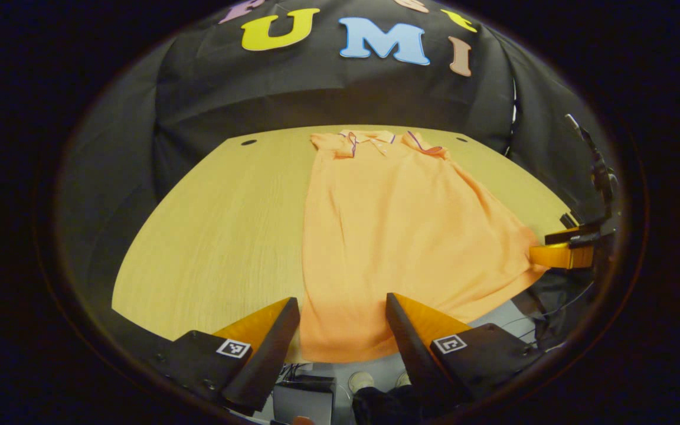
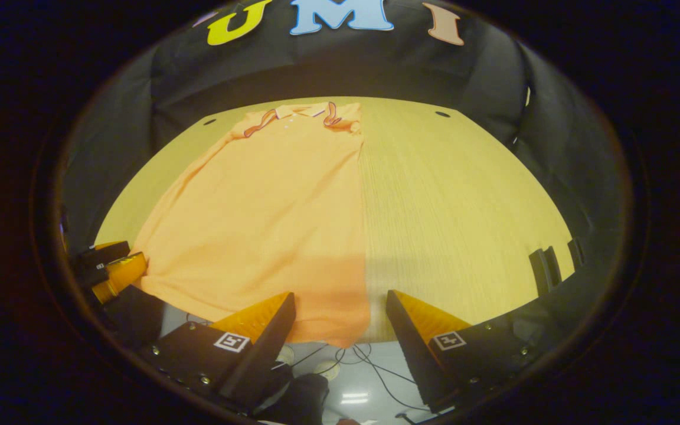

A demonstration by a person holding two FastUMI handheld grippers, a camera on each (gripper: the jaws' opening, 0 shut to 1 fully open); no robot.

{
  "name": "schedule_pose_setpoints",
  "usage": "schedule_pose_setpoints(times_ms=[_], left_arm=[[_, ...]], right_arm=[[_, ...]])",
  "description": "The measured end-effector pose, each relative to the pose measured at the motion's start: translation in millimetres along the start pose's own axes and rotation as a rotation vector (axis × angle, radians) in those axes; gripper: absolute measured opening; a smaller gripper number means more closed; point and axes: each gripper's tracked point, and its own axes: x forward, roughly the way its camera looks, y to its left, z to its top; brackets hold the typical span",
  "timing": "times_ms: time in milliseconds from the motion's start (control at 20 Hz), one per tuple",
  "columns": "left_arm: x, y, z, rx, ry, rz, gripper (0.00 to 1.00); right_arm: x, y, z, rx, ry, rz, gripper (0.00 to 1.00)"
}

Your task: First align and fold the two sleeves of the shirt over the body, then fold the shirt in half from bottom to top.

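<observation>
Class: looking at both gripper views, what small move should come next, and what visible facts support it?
Probably lower both open grippers onto the shirt's bottom hem, which overhangs the table's near edge. The sleeves already look folded in, and the left gripper and right gripper each straddle a hem corner without gripping.

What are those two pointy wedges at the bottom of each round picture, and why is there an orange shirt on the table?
Those wedges are the jaws of two grabbing tools. A person holds one tool in each hand, and a small camera rides on each, looking forward past its own jaws. So one picture comes from the left gripper and the other from the right gripper.

Between them an orange shirt lies flat on a wooden table, collar at the far end, bottom edge hanging a little over the near edge. The sleeves look already folded in.

Both pairs of jaws stand open by the bottom edge, holding nothing. The job is to fold the shirt.
</observation>
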Motion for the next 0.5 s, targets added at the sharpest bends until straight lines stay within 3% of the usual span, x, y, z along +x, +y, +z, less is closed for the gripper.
schedule_pose_setpoints(times_ms=[350,500], left_arm=[[3,-6,-1,0.037,-0.008,0.008,0.95],[2,-10,0,0.032,-0.008,0.010,0.94]], right_arm=[[1,5,-2,0.005,-0.015,-0.002,0.98],[1,13,-3,-0.004,-0.028,0.012,0.86]])
